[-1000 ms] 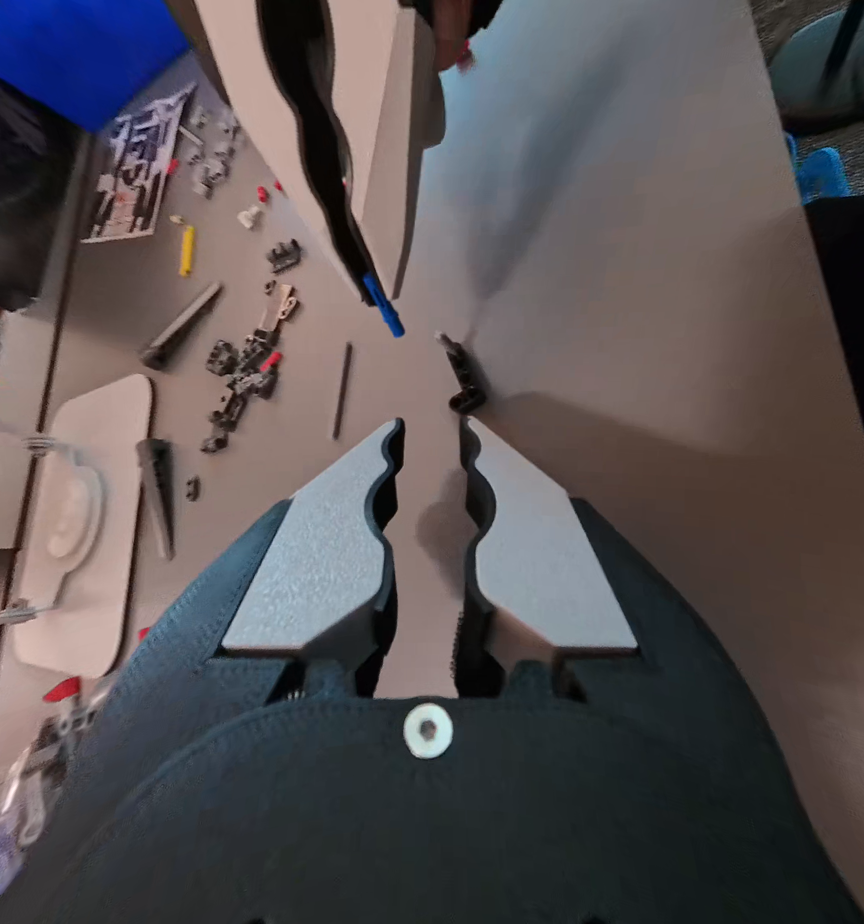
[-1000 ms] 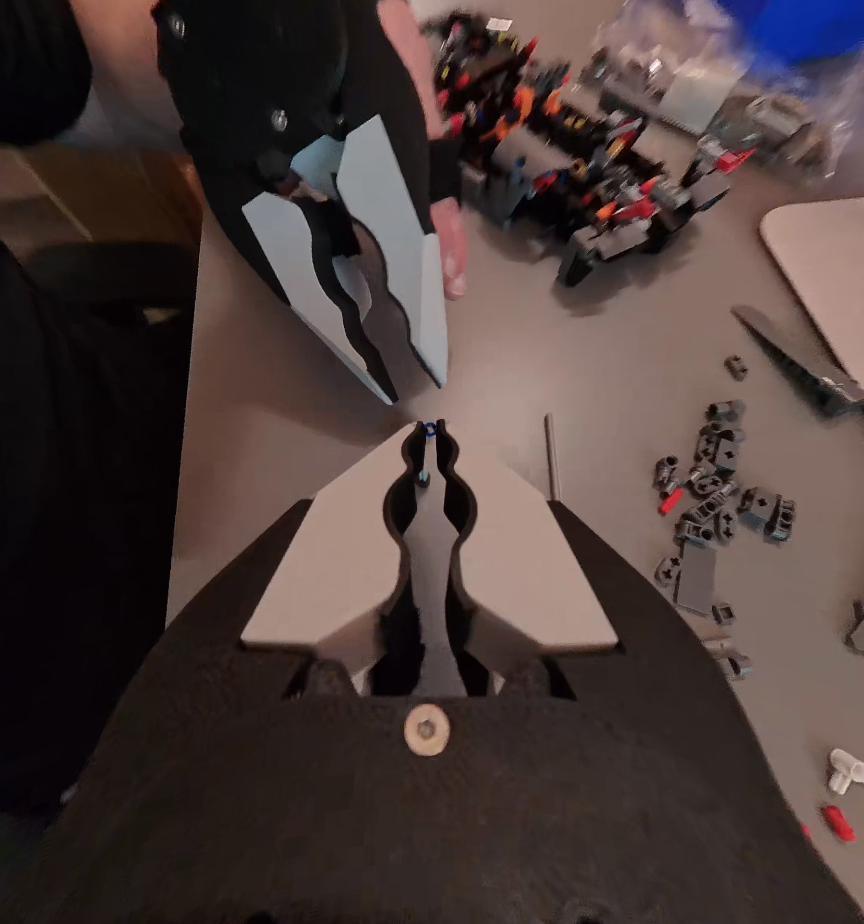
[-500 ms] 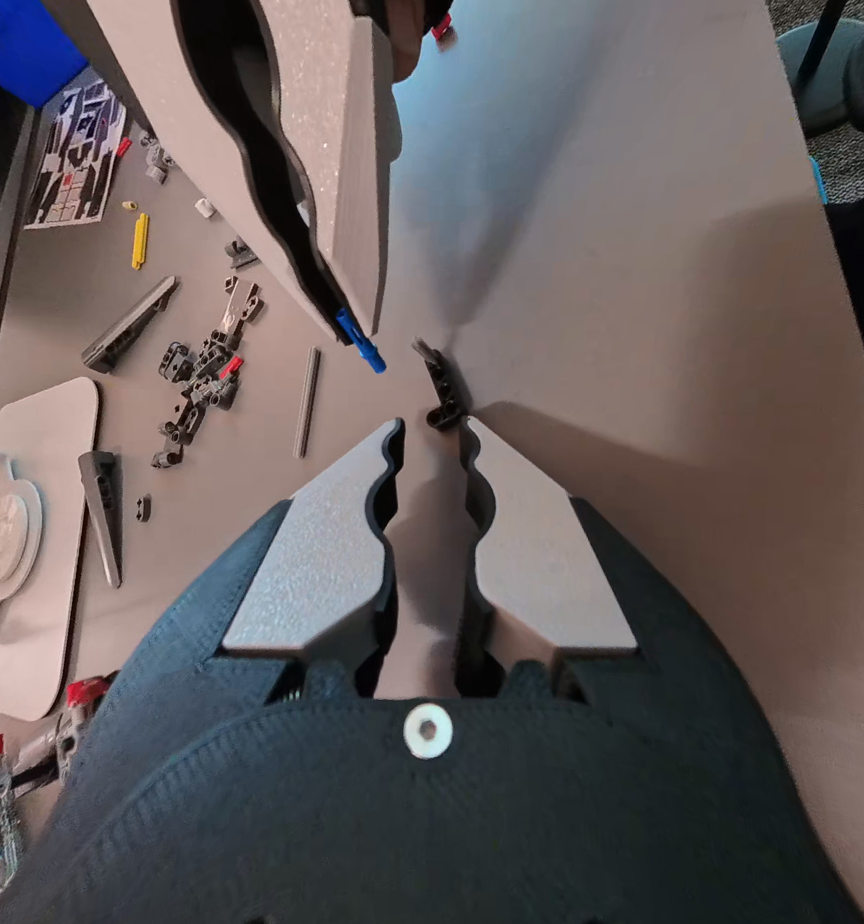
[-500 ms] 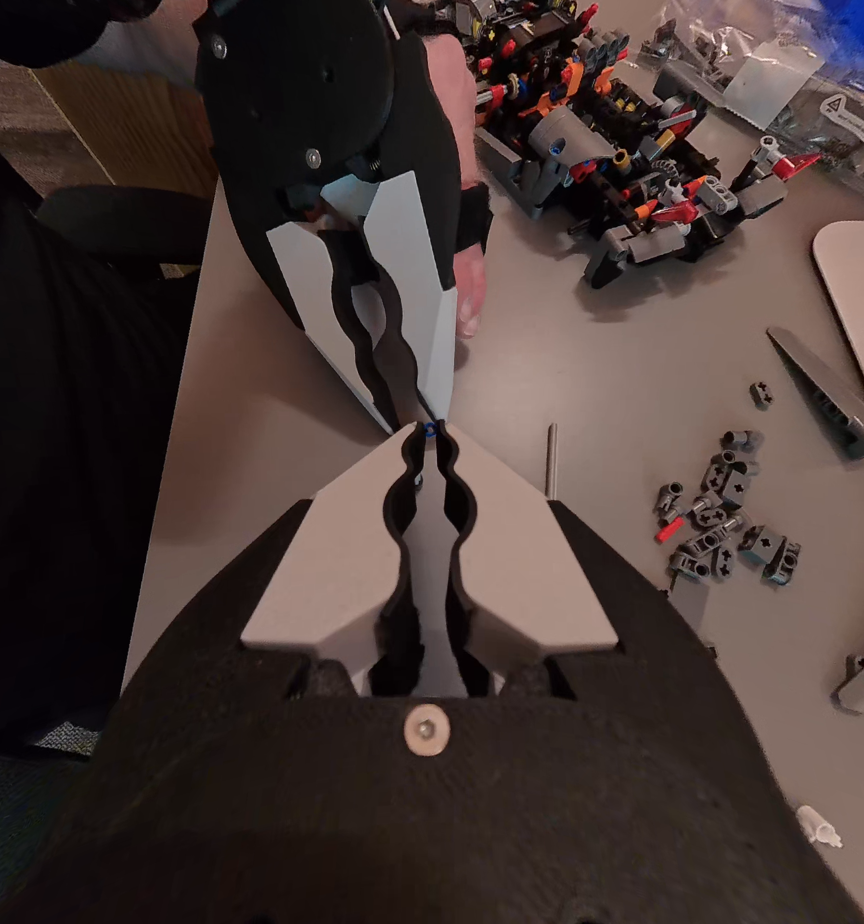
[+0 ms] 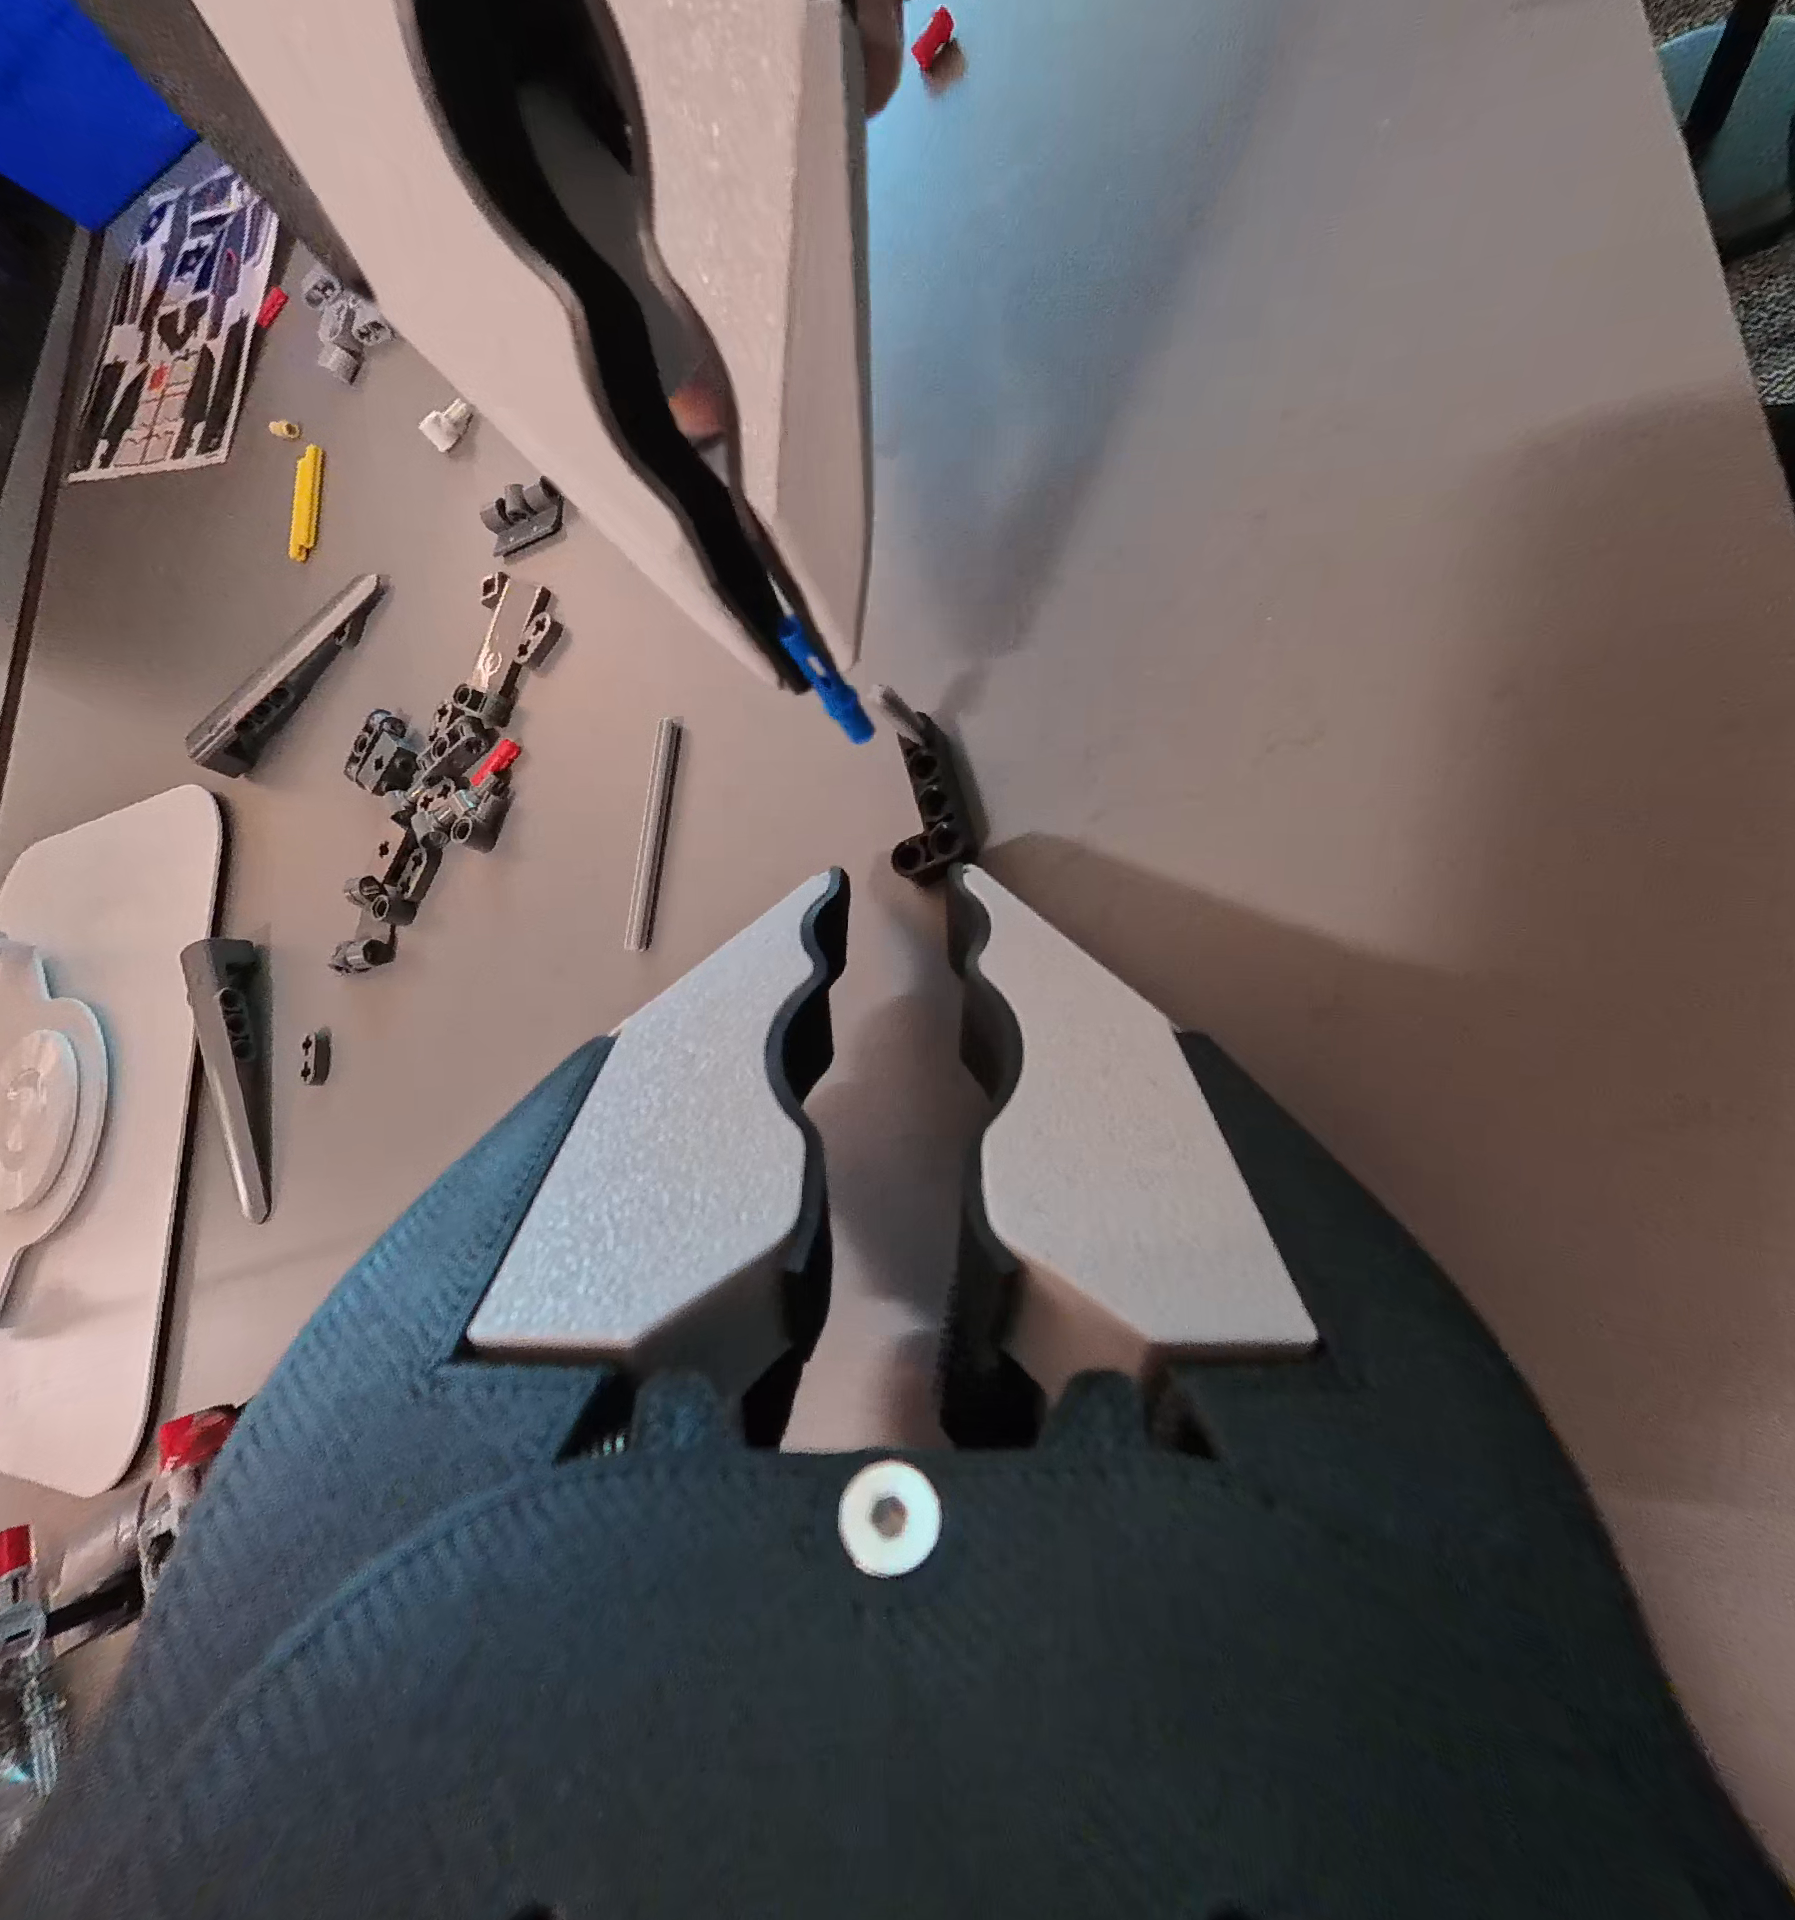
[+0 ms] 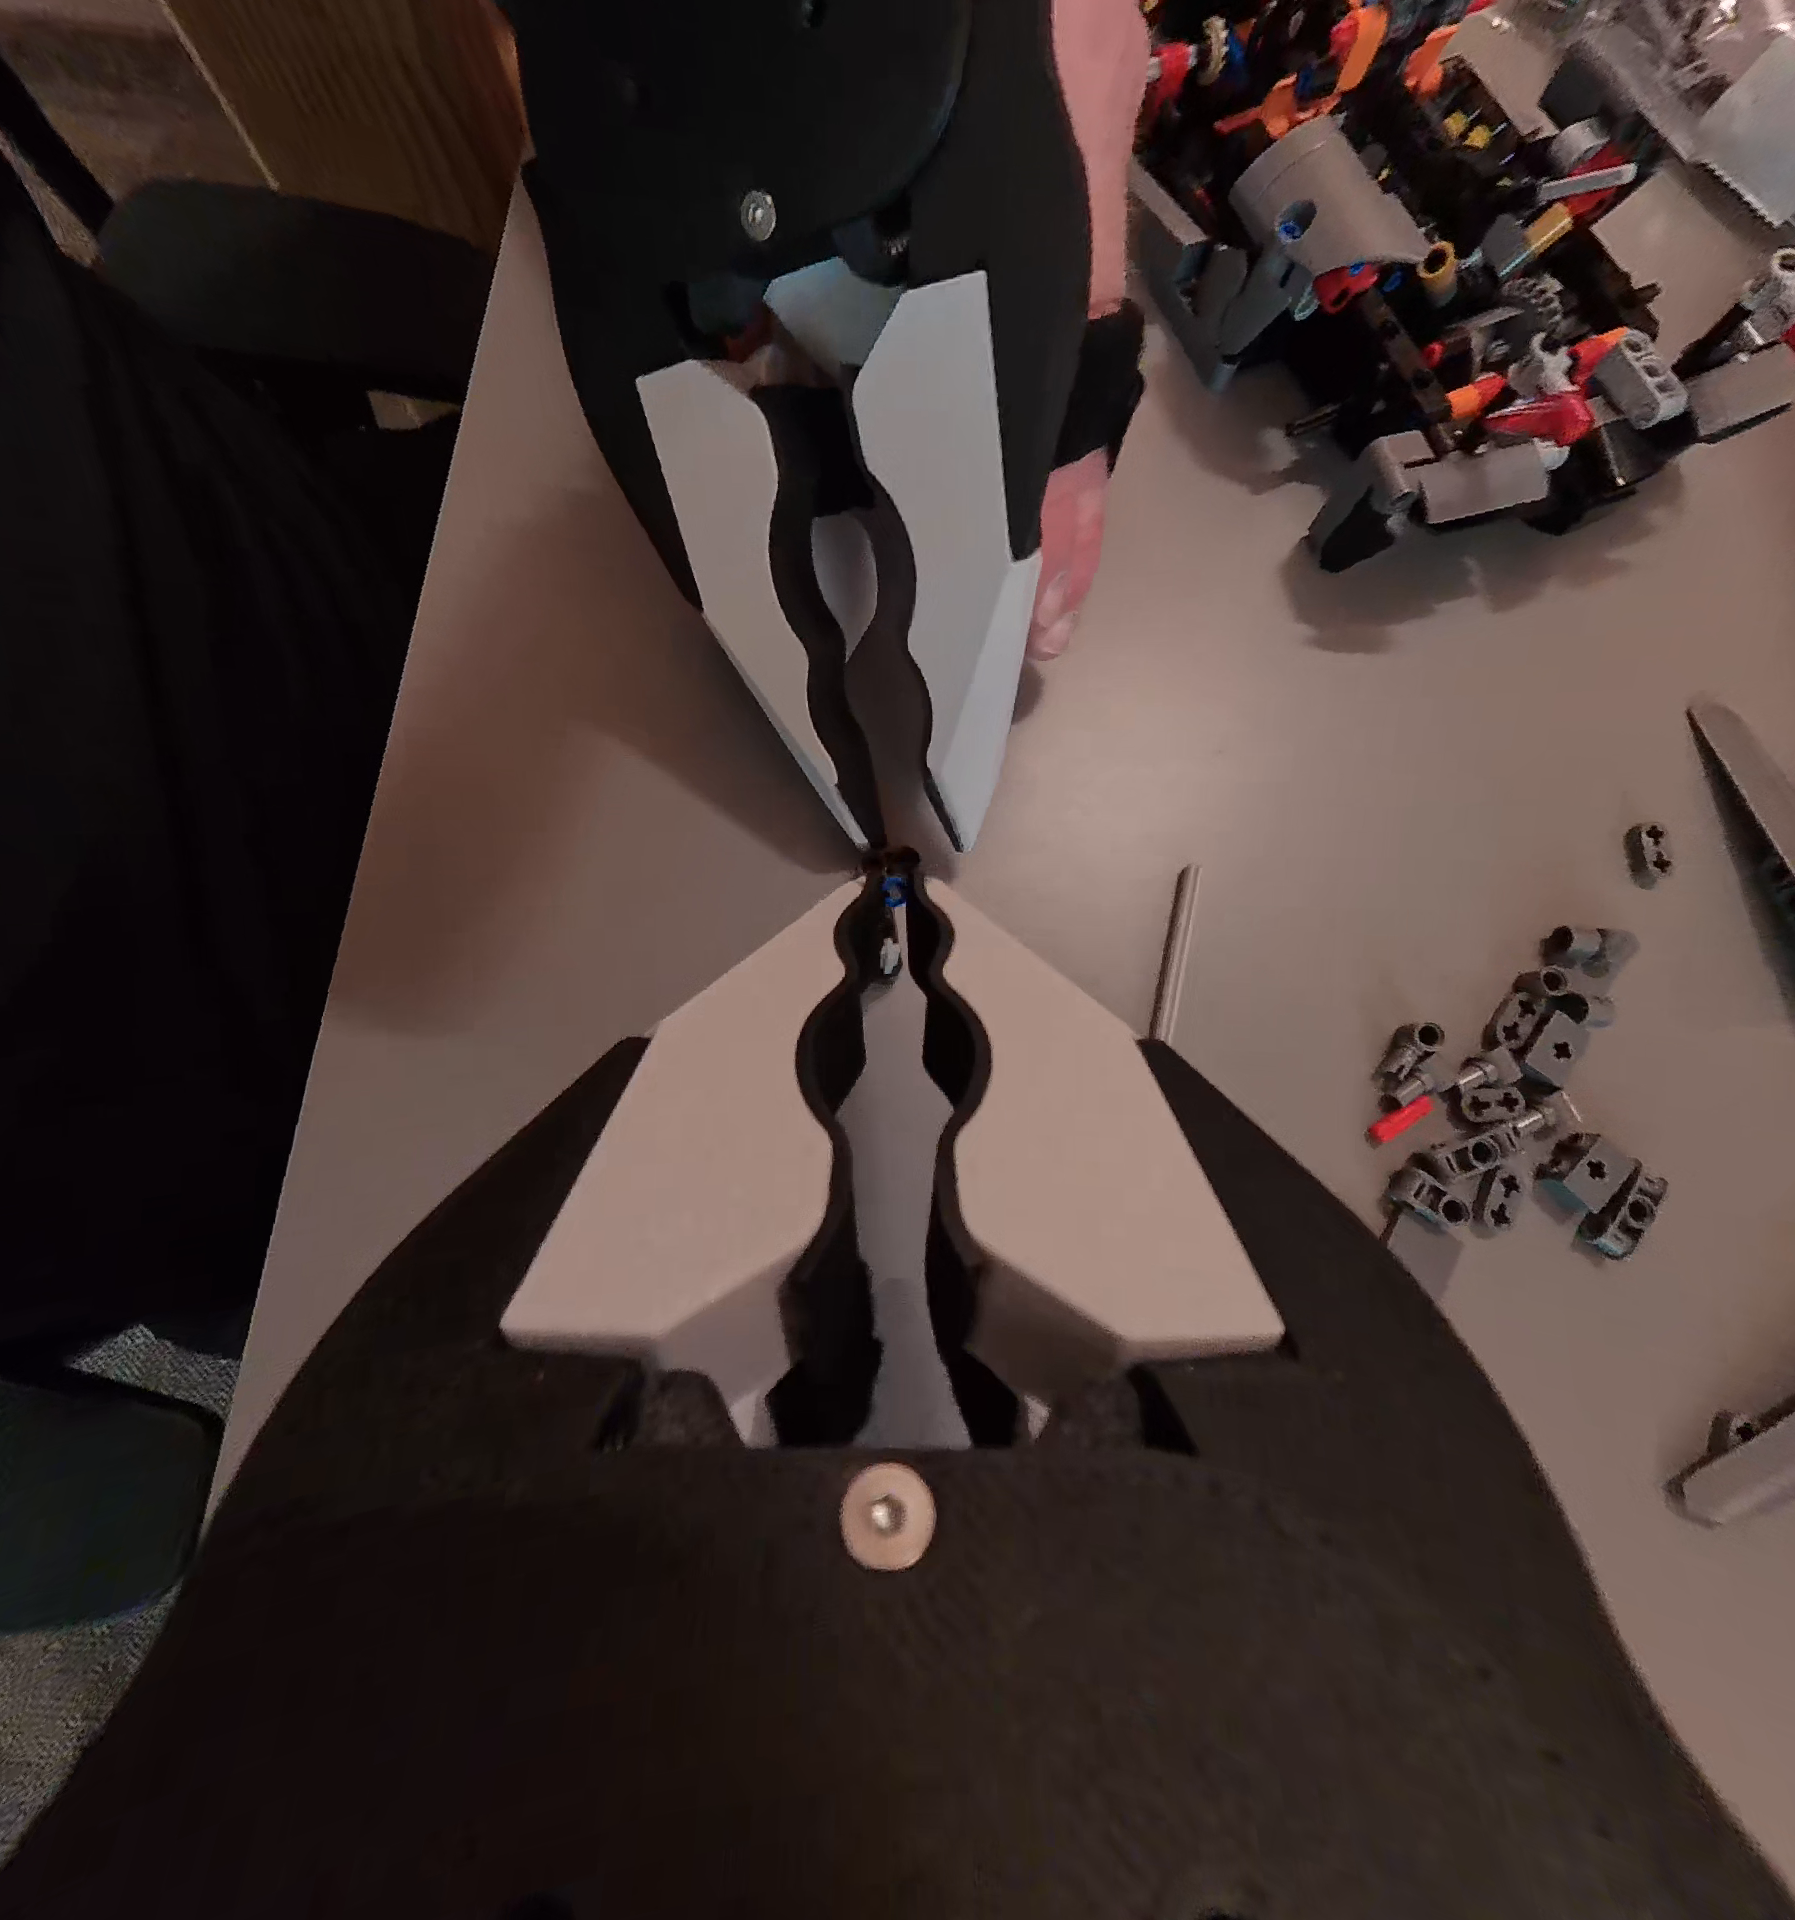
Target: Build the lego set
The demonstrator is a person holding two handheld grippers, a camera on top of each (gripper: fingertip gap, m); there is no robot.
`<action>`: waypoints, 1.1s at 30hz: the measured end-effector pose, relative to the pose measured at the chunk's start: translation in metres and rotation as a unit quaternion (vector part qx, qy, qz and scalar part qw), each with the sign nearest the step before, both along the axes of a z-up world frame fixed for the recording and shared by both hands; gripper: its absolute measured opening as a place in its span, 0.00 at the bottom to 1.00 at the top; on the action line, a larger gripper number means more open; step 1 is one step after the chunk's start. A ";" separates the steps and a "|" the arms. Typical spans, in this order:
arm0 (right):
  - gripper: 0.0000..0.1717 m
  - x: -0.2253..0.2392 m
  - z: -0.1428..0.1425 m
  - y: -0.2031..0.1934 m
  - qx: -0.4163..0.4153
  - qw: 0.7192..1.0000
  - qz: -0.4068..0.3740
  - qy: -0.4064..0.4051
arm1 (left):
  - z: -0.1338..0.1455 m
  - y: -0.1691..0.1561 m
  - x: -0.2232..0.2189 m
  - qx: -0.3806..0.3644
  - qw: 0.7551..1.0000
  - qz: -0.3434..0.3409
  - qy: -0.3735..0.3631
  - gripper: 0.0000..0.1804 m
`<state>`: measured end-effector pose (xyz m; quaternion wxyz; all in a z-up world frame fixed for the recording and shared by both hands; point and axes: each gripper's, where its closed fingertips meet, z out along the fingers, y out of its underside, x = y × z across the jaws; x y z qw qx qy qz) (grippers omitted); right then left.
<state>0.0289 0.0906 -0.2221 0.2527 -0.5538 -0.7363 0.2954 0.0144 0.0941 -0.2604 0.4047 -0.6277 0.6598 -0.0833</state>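
Left wrist view: the left tool [image 5: 898,883] stands apart, bare, its right fingertip [image 5: 966,883] just beside a black L-shaped beam [image 5: 929,800] lying on the surface [image 5: 1288,520], long arm pointing away. One blue pin [image 5: 820,681] juts from the right tool [image 5: 805,655], aimed at the beam's far end. Right wrist view: the right tool [image 6: 895,896] is clamped on the blue pin [image 6: 893,894], seen end-on, the beam [image 6: 891,858] just beyond.

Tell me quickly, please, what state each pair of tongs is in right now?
Left tongs: open, holding nothing; a black L-shaped beam lies just past the tips.
Right tongs: closed on a blue pin.
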 end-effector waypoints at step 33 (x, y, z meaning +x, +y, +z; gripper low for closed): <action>0.00 -0.005 -0.021 -0.005 0.016 0.996 0.047 -0.069 | -0.001 -0.006 0.011 0.017 1.000 -0.024 -0.009 0.06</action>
